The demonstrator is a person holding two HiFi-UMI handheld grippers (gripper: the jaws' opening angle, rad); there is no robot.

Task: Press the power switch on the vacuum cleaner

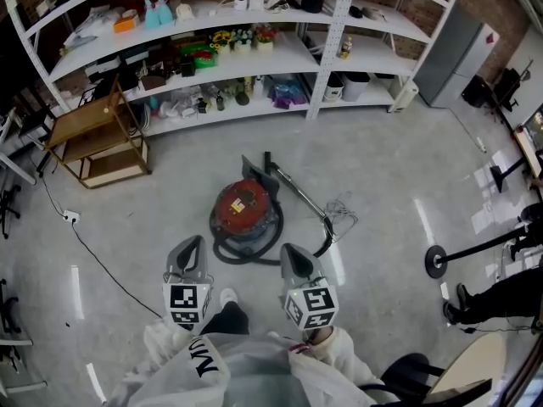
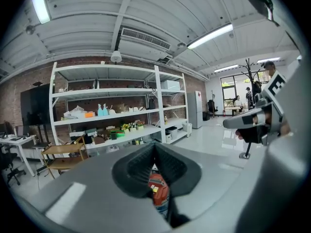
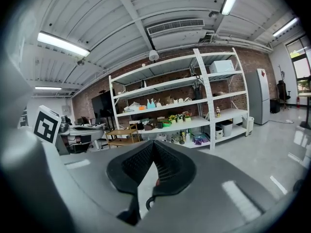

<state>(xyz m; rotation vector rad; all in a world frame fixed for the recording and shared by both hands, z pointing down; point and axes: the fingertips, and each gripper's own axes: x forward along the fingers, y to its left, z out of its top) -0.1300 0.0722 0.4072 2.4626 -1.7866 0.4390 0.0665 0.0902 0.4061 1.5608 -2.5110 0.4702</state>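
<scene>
While our left gripper (image 1: 190, 244) and right gripper (image 1: 291, 251) hung pressed together and empty, the vacuum cleaner (image 1: 246, 209) sat untouched at twelve o'clock, so we judged that reaching to its switch came next.

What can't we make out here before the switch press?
Power switch: too small to pick out on the vacuum cleaner in the head view.
Left gripper view: the left gripper hides all but a strip of the vacuum cleaner.
Right gripper view: the right gripper leaves only a red sliver of it.
</scene>
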